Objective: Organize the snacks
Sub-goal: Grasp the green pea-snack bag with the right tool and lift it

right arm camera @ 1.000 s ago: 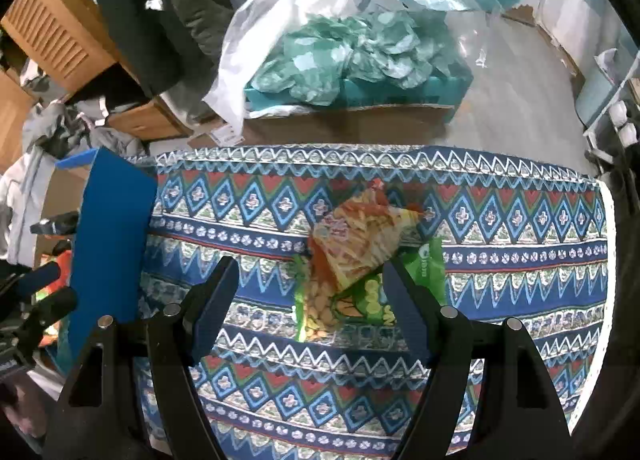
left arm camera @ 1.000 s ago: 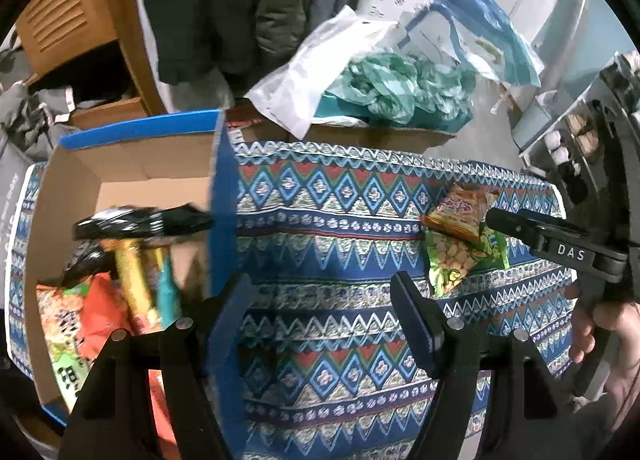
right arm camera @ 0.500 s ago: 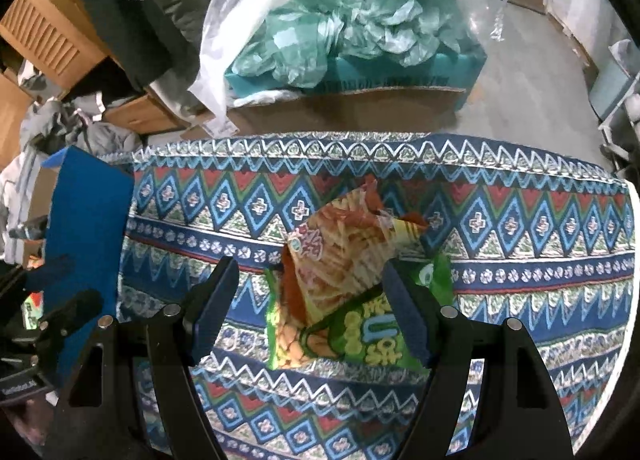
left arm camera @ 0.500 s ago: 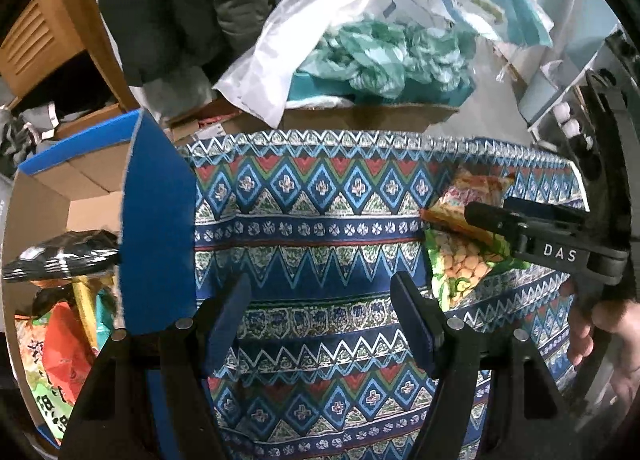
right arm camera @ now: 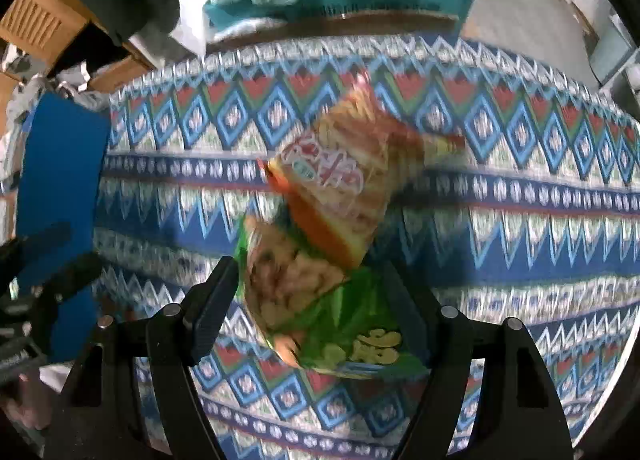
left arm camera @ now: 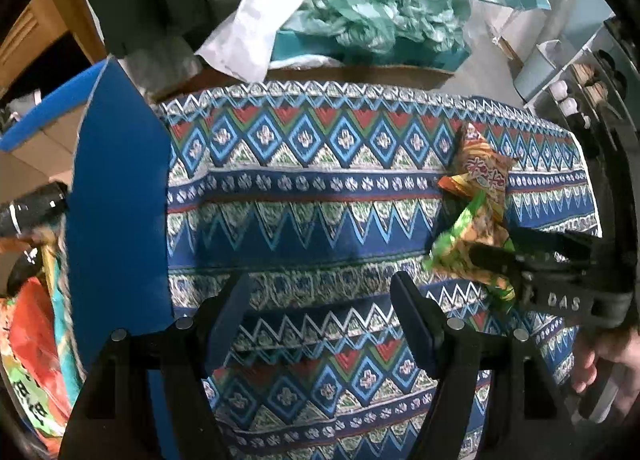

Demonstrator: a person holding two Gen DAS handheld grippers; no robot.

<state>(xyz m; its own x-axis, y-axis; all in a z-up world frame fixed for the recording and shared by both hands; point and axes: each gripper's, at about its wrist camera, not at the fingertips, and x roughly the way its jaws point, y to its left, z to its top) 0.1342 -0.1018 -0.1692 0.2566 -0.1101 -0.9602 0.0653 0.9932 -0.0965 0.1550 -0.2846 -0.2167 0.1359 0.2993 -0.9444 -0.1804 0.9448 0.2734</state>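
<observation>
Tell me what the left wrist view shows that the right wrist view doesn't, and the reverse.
Only the left wrist view shows the snack packets already in the cardboard box at its left edge, and the right gripper from the side, reaching over the green snack bag.

Only the right wrist view shows that green bag lying between the right gripper's open fingers, and the left gripper at its left edge.

Both show the patterned tablecloth, the orange snack bag overlapping the green one, and the box's blue flap.

We see an orange snack bag (right arm camera: 340, 180) lying tilted across a green snack bag (right arm camera: 320, 308) on the patterned cloth; more packets (left arm camera: 32, 324) sit in the blue-flapped cardboard box (left arm camera: 116, 196) at left
</observation>
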